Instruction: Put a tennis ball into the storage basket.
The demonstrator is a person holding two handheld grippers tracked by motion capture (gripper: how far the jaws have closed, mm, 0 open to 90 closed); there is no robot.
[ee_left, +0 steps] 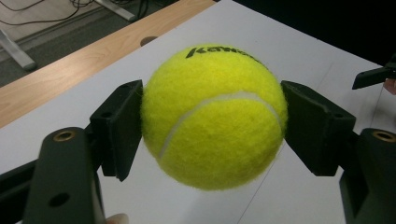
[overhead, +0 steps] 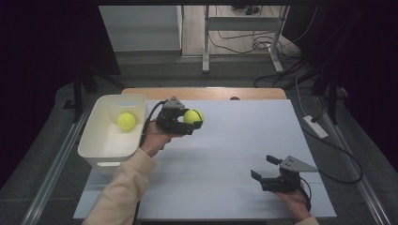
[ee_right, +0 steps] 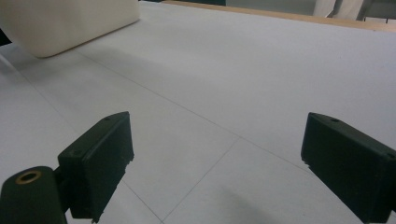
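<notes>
My left gripper (overhead: 192, 121) is shut on a yellow tennis ball (overhead: 193, 116), held above the white table just right of the white bin (overhead: 96, 136). In the left gripper view both black pads press the sides of the tennis ball (ee_left: 214, 116), which carries black lettering on top. A second yellow tennis ball (overhead: 126, 120) lies inside the bin. My right gripper (overhead: 264, 167) rests near the table's front right, open, nothing between its jaws; in the right gripper view the right gripper (ee_right: 215, 163) stands wide over bare white table.
The white table sheet (overhead: 234, 154) has a wooden edge (overhead: 206, 93) at the back. Table legs and cables (overhead: 248, 42) lie on the floor behind. In the right gripper view the white bin's corner (ee_right: 65, 23) shows at the upper left.
</notes>
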